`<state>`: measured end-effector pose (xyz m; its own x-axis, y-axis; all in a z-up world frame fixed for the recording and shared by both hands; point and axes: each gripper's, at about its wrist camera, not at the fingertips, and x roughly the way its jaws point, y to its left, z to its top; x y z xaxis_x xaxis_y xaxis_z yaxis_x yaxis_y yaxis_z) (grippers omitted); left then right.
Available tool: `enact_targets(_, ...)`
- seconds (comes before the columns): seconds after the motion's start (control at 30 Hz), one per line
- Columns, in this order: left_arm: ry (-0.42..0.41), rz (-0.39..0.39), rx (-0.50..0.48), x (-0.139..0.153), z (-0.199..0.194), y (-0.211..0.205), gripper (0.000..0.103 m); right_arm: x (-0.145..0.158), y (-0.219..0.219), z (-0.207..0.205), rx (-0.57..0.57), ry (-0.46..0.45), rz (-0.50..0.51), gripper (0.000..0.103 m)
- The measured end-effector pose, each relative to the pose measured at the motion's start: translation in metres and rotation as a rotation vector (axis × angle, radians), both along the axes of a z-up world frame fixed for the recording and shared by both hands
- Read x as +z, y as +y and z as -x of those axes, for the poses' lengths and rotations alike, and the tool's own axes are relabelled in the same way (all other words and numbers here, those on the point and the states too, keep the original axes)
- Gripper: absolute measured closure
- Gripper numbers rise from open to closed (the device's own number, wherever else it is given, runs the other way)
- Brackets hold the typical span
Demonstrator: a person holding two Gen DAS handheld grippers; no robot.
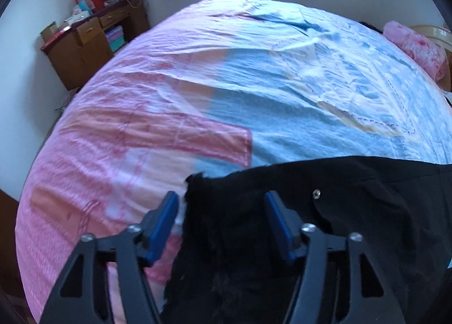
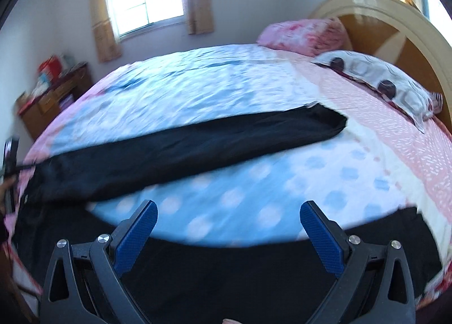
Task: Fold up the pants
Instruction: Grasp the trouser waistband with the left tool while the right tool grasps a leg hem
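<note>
The bed (image 1: 226,84), under a pink-and-blue quilt, bore the black pants (image 2: 183,149): one leg ran from nine toward two o'clock, the other lay along six o'clock. At ten o'clock a wooden desk (image 1: 82,50) carried boxes on top and folded things in its open shelf. The left gripper (image 1: 221,205) straddled the waistband, pads not pressing. The right gripper (image 2: 228,218) stood released over the quilt.

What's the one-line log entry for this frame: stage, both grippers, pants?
stage: reaching for grasp | left gripper: open, waistband between pads, not pinched | right gripper: open, empty, above near leg | black pants: spread on bed, legs apart
</note>
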<state>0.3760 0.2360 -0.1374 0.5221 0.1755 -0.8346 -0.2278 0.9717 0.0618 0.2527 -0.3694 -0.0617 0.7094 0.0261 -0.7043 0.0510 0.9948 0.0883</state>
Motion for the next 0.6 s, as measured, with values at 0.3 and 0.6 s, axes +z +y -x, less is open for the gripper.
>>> enact_targets(0.3,0.015,0.103,-0.047,-0.014,-0.014,0.012,0.049,0.005,-0.118,-0.143,-0.161,0.150,-0.068,0.037)
enact_targets(0.6,0.018,0.042,-0.093,-0.021,-0.033,0.004,0.047,-0.035,-0.189,-0.269,-0.210,0.266,-0.077,0.037)
